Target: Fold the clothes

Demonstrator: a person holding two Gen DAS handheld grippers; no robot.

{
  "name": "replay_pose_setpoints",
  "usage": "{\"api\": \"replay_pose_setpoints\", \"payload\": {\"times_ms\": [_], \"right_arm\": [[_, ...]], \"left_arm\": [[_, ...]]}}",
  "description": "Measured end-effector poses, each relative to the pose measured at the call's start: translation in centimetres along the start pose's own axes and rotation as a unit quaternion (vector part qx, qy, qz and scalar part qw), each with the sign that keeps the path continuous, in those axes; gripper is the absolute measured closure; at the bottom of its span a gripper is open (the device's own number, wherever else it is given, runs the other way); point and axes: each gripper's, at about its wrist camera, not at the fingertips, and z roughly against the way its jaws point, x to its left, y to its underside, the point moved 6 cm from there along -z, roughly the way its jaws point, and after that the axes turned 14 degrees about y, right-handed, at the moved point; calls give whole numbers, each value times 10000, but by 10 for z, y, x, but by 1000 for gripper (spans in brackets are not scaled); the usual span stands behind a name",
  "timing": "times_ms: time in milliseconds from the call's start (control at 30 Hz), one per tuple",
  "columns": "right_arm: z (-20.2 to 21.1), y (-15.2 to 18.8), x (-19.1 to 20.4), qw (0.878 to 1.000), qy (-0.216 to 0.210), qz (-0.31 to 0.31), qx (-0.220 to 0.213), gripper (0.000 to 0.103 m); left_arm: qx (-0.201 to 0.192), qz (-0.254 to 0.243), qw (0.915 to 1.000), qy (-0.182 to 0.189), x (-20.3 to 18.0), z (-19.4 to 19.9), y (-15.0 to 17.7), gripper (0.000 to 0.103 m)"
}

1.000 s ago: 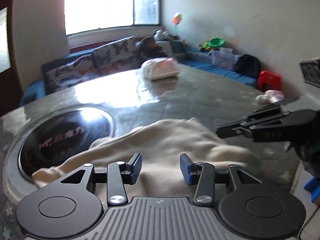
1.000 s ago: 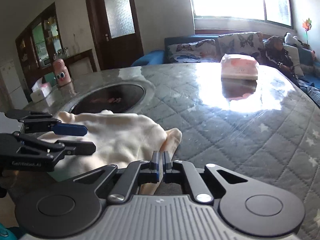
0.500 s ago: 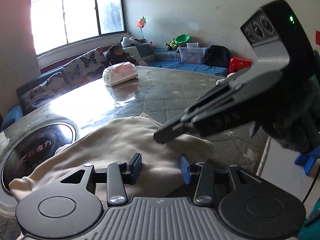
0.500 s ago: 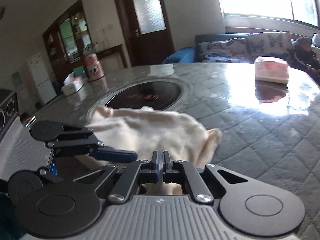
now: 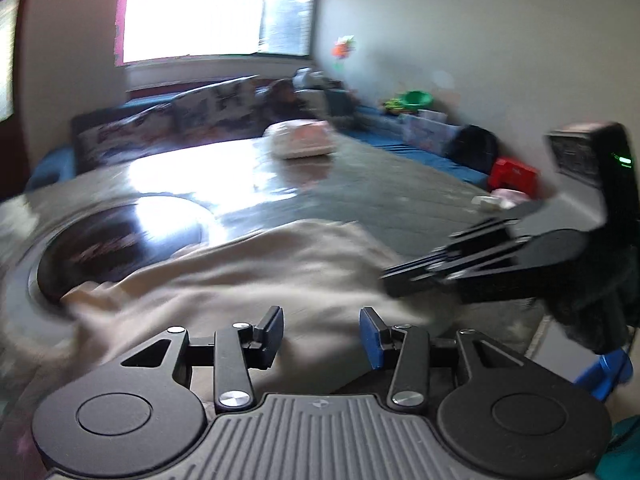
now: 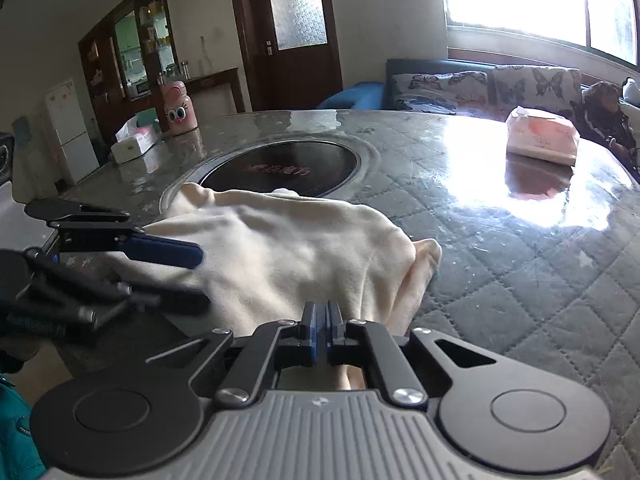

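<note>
Left tongs (image 5: 321, 332): black linkages, blue pads, silver screws; right tongs (image 6: 321, 328) alike; ribbed grey housing.

1. Left tool (image 5: 321, 333): jaws stand apart with a clear gap between the blue pads; nothing is pinched between them in its own view.
2. Left tool pitched forward and down; its own view is motion-blurred.
3. Seen from the right wrist camera, the left tool (image 6: 199, 278) comes in from the left edge, fingers stacked one above the other, so it sits rolled onto its side.
4. Right tool (image 6: 323, 327): pads all but together, only a thin slit between them, just starting to open.
5. Right tool also pitched down; in the left wrist view it (image 5: 385, 279) reaches in from the right, fingers pointing left.
</note>
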Motion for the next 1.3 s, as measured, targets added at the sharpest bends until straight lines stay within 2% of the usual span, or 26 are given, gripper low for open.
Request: {"api": "replay_pose_setpoints", "payload": {"times_ms": [167, 267, 333, 467, 700, 800, 933, 1033, 1133, 1300], "right_arm": [[6, -15, 19, 9992, -274, 76, -289, 96], [-3, -18, 38, 9979, -544, 242, -256, 95], [-10, -14, 49, 9969, -645, 418, -194, 89], [-13, -12, 58, 9954, -683, 652, -134, 88], [-12, -20, 58, 9951, -677, 694, -213, 87], [-17, -19, 60, 9952, -685, 682, -180, 87], [-19, -18, 58, 9953, -704, 655, -153, 86], [-18, -19, 57, 9951, -700, 687, -153, 86], [-19, -25, 55, 9952, -710, 649, -166, 85], [-31, -35, 59, 9950, -680, 700, -214, 82]], "left_arm": [[-199, 680, 9972, -259, 33, 31, 9, 57], [-320, 1095, 9926, -416, 53, 43, 15, 57], [-346, 1333, 9895, -436, 63, 48, 22, 58], [-371, 1290, 9901, -414, 63, 55, 25, 58], [-587, 1457, 9874, -193, 72, 35, -5, 57], [-387, 1525, 9868, -384, 88, 20, -4, 59], [-469, 1512, 9859, -544, 104, 25, -2, 65], [-518, 1517, 9824, -954, 116, 33, -3, 63], [-622, 1755, 9794, -775, 119, 34, -8, 63], [-530, 1196, 9894, -625, 98, 15, -23, 63]]}}
